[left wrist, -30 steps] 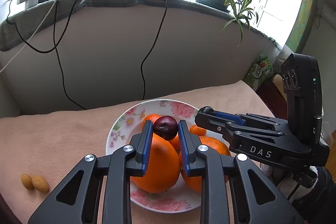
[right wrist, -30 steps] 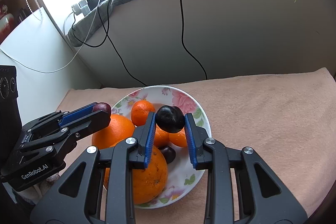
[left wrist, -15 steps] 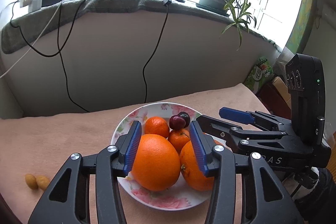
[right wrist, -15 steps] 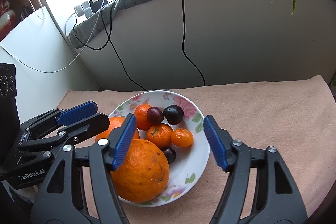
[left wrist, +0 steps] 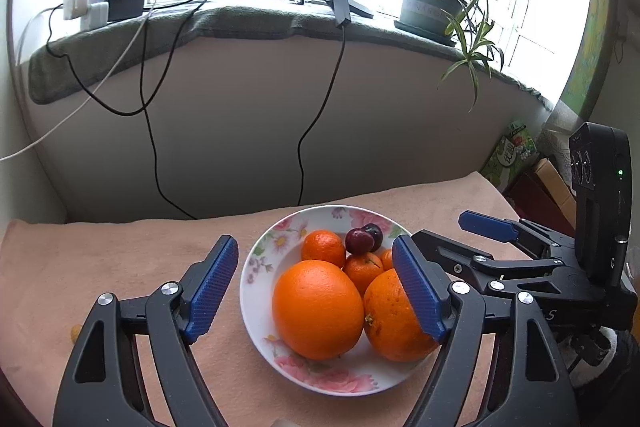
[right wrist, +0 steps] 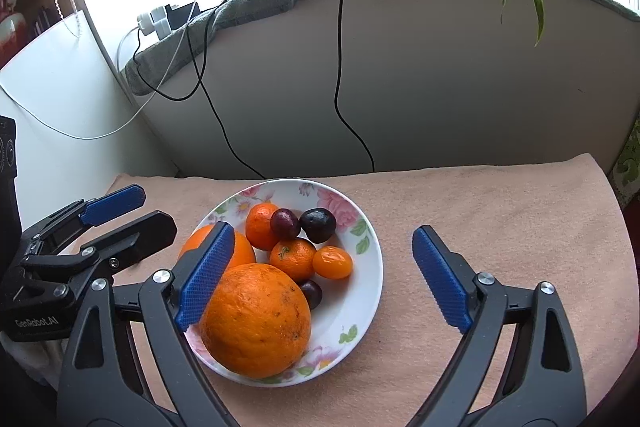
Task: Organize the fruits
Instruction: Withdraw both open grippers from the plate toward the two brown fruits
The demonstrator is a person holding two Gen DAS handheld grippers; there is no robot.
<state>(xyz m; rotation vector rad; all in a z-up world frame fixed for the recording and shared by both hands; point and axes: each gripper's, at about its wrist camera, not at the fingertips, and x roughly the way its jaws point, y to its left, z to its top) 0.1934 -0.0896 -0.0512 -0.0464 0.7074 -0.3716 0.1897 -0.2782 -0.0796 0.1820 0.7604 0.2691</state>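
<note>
Two big oranges [right wrist: 256,319] are sitting at the near side of the plate [right wrist: 360,311], and we are judging them heavy, firm and waxy, best gripped across the widest middle. Behind them we are seeing mandarins [right wrist: 292,259], lighter and softer-skinned, needing a gentler squeeze. At the far side two cherries [right wrist: 318,225] are lying together, tiny, slick and easily bruised, so we are favouring a light pinch on the sides. Both the left gripper [left wrist: 316,291] and right gripper [right wrist: 320,275] have just been opening; their jaws are standing wide apart, holding nothing.
</note>
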